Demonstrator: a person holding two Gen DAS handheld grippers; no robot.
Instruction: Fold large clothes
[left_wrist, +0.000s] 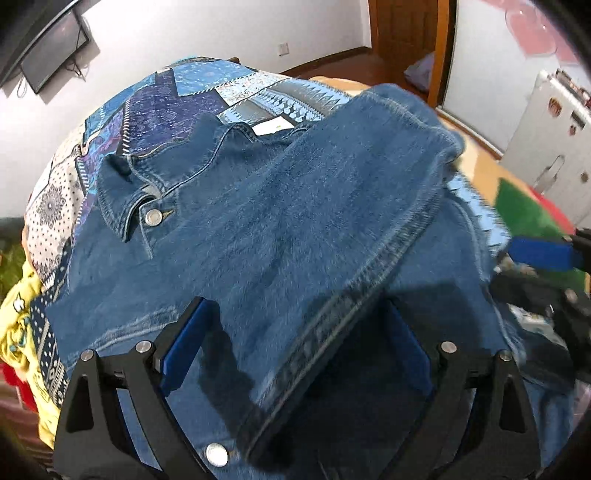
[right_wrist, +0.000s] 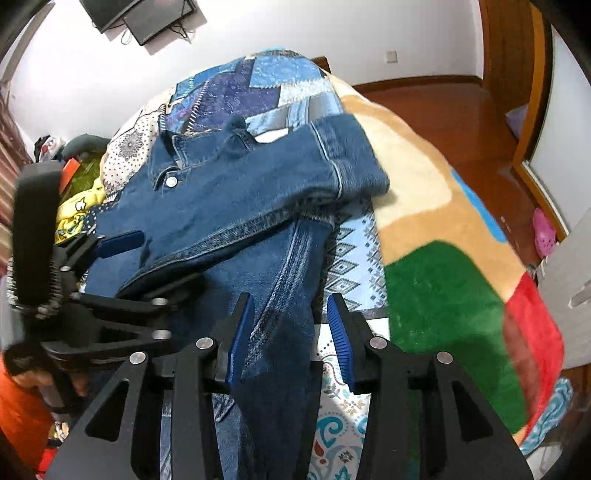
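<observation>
A blue denim jacket (left_wrist: 229, 236) lies on a patchwork bedspread, collar at the far left, one sleeve (left_wrist: 369, 184) folded across its front. My left gripper (left_wrist: 299, 350) is open, its blue pads either side of the sleeve's cuff end, which lies between them. It also shows in the right wrist view (right_wrist: 122, 243) at the left. My right gripper (right_wrist: 290, 339) is open over the jacket's (right_wrist: 229, 199) lower edge, a strip of denim between its fingers. It appears at the right edge of the left wrist view (left_wrist: 543, 254), blurred.
The blue patchwork bedspread (right_wrist: 243, 85) covers the bed. A fleece blanket (right_wrist: 443, 266) of tan, green and red lies to the right. Yellow cloth (left_wrist: 22, 325) sits at the left. A wooden floor (right_wrist: 443, 99), a door and a wall screen (right_wrist: 147, 14) are beyond.
</observation>
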